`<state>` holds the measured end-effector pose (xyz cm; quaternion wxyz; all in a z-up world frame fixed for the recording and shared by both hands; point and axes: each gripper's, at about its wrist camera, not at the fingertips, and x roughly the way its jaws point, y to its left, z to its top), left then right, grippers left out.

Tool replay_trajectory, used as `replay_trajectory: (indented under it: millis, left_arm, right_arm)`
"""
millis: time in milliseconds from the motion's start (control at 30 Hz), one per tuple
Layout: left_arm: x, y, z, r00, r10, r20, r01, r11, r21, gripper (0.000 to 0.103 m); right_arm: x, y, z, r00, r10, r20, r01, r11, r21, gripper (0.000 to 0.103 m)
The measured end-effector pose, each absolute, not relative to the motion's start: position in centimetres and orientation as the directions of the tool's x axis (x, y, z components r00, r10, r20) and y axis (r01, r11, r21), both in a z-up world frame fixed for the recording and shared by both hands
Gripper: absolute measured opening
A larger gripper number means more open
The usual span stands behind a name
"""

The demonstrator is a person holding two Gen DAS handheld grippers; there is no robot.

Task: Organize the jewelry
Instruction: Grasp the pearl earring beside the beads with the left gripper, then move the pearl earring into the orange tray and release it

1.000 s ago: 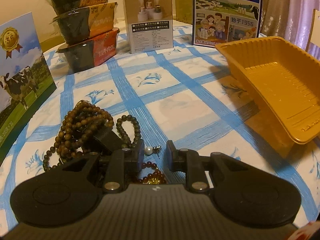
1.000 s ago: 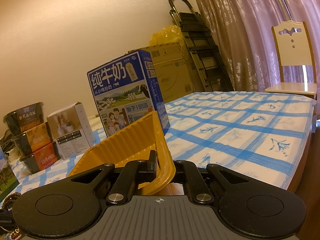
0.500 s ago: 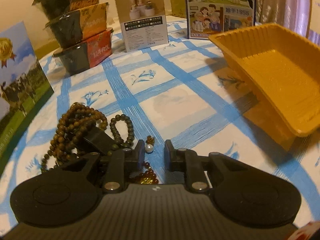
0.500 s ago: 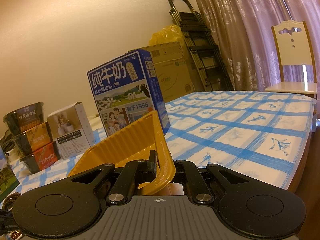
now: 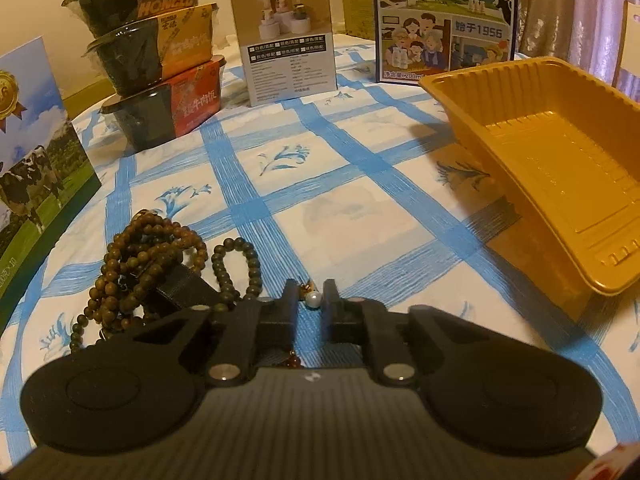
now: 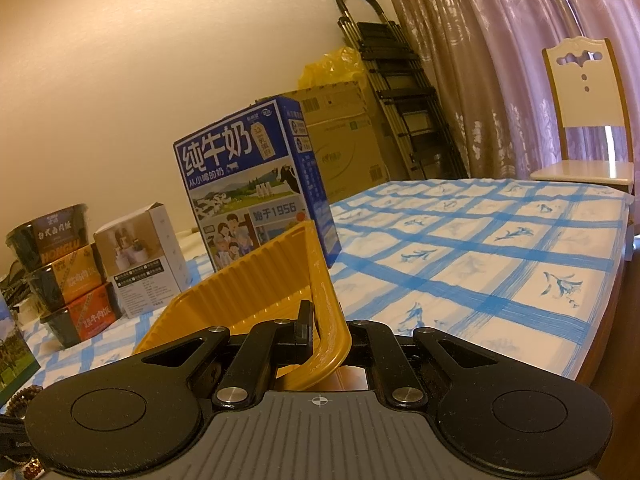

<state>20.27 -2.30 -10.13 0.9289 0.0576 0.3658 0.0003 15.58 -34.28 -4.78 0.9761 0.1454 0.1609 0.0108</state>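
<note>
Jewelry: brown bead strands [image 5: 140, 264], round wooden-looking beads, tangled heap on checked cloth [image 5: 320, 184] left of my left gripper [image 5: 311, 300]. Small round white pearl earring [image 5: 313, 299] sits between its black tips; left jaws clenched onto pearl. Dark red beads [image 5: 294, 361] peek under same gripper. Right: yellow plastic tray [image 5: 560, 152], ribbed walls, glossy, tilted up off cloth. My right gripper [image 6: 326, 332] clamped on tray rim, thin wall between pads.

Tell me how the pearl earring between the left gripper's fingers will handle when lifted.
The pearl earring looks round and glossy, so it may slip or roll from the left gripper. It seems tiny, probably very light and easily dropped.
</note>
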Motion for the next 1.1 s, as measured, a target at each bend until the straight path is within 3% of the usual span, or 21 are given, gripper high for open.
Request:
replay_trajectory:
  millis: [333,633,767,1100]
  left_arm:
    - [19.2,-2.8,-8.1,0.759,-0.009,-0.651,0.066,0.996,0.062,0.007]
    - [18.2,-8.0,-3.2,0.779,-0.267,-0.568,0.264,0.960,-0.090,0.007]
    - [18.6,-11.4,-3.3,0.747,-0.339,-0.571,0.342,0.934,-0.106,0.007]
    - [20.0,-13.7,-6.0,0.704,-0.330,-0.629,0.344,0.933,-0.105,0.008]
  right_arm:
    - [15.6,-34.2,-4.7,0.949,0.073,-0.306,0.017,0.960,0.281,0.007]
    - [15.6,-33.6,-4.2,0.953,0.079,-0.292,0.000,0.966,0.260,0.007]
    - [15.6,-33.7,-4.2,0.953,0.082,-0.293,-0.003,0.966,0.260,0.007]
    - [15.7,-33.8,-4.2,0.952,0.085,-0.293,-0.004,0.963,0.268,0.007]
